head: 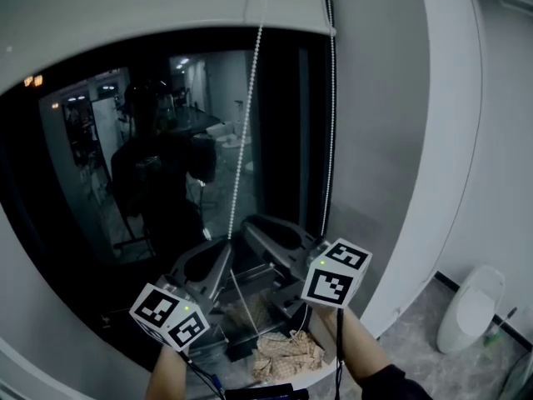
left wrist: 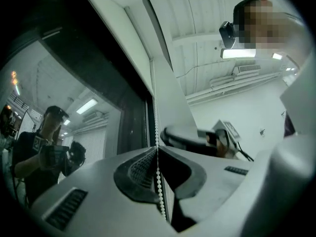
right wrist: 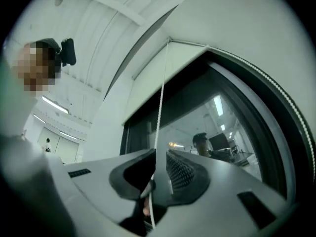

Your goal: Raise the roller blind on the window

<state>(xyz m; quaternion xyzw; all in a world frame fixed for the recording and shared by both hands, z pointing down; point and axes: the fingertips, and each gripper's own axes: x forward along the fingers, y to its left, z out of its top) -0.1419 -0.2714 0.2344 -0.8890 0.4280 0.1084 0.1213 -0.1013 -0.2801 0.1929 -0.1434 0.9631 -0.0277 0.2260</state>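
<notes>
The roller blind (head: 125, 11) covers only the top of the dark window (head: 100, 165). Its white bead chain (head: 246, 111) slants down from the top to both grippers. My left gripper (head: 226, 247) is shut on this strand; in the left gripper view the chain (left wrist: 159, 186) is pinched between the closed jaws of the left gripper (left wrist: 157, 150). My right gripper (head: 248, 225) sits just above and to the right on the same strand. In the right gripper view the chain (right wrist: 161, 100) runs through a narrow gap in the right gripper (right wrist: 157, 154), whose pads do not press on it.
The chain's second strand (head: 333, 123) hangs straight down along the window's right frame. A crumpled beige cloth (head: 287, 352) lies on the sill below the grippers. A white rounded fixture (head: 470, 307) stands on the floor at the right. The glass reflects a person.
</notes>
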